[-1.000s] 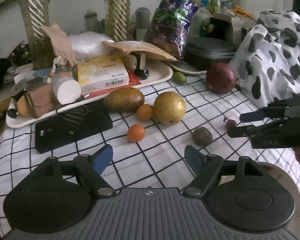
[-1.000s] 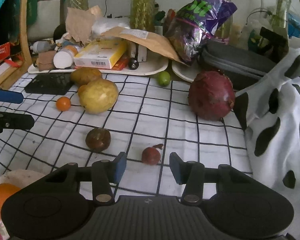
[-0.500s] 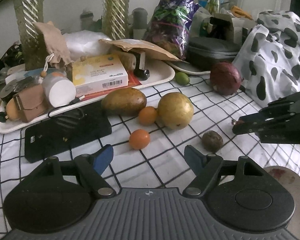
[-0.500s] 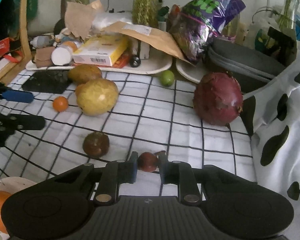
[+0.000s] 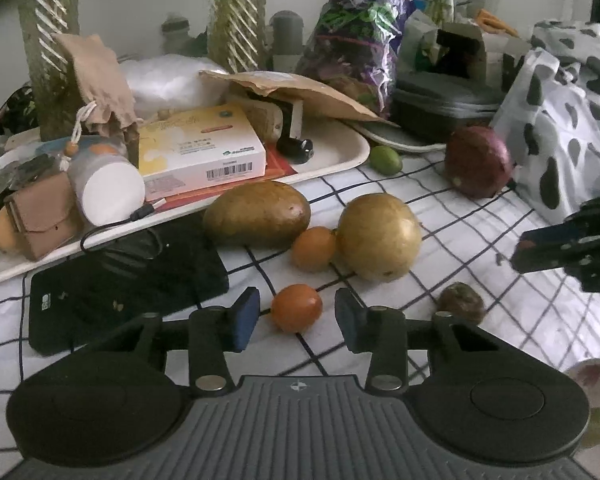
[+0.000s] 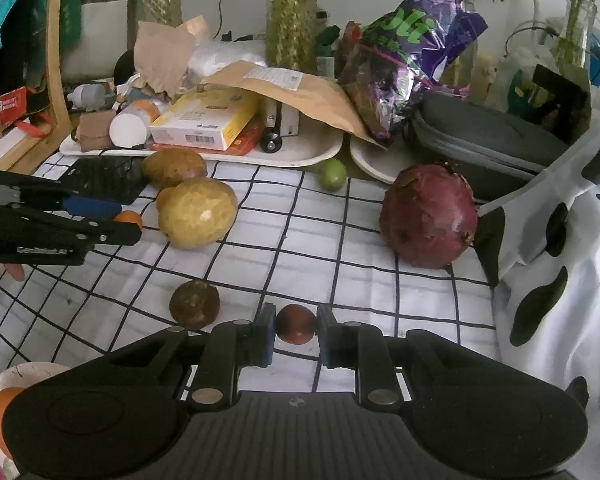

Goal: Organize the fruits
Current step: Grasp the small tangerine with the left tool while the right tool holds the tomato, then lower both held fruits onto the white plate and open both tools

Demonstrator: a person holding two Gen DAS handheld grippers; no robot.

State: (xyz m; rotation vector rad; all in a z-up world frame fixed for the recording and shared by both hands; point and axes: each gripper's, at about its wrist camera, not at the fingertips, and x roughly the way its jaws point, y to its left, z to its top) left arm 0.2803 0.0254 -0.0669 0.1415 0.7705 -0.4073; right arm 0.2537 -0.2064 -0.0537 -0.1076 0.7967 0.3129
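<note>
Nearest in the right wrist view, the right hand-held gripper (image 6: 296, 334) pinches a small dark red fruit (image 6: 295, 323), both blue pads against its sides, low over the checked cloth (image 6: 324, 236) on the worktop. Left of it sits a brown wrinkled fruit (image 6: 195, 304), apart from the pads. At the lower left corner a plate (image 6: 18, 372) is cut off by the frame and the gripper body; an orange fruit (image 6: 2, 410) on it shows only in part. In the left wrist view, the left hand-held gripper (image 5: 297, 318) has just been closing its jaws around a small orange fruit (image 5: 297, 307); a gap shows on each side, so the pads do not yet touch it. Beyond lie a second orange fruit (image 5: 314, 249), touching a yellow round fruit (image 5: 379, 237), and a brown oval fruit (image 5: 257, 214) just beside them. A black flat device (image 5: 128, 280) lies to the left, its small marking unreadable. Farther right sits a large purple-red fruit (image 6: 430, 216) against a spotted white cloth (image 6: 560, 272); a small green fruit (image 6: 332, 174) rests near the tray's edge. The white tray (image 5: 332, 156) carries a yellow box (image 5: 200, 148) with a barcode; its print is too small to read. A torn brown envelope (image 6: 296, 94) hides what is under it. The purple bag (image 6: 412, 52) at the back shows green letters, partly creased, not legible whole. A grey case (image 6: 488, 140) lies behind.
</note>
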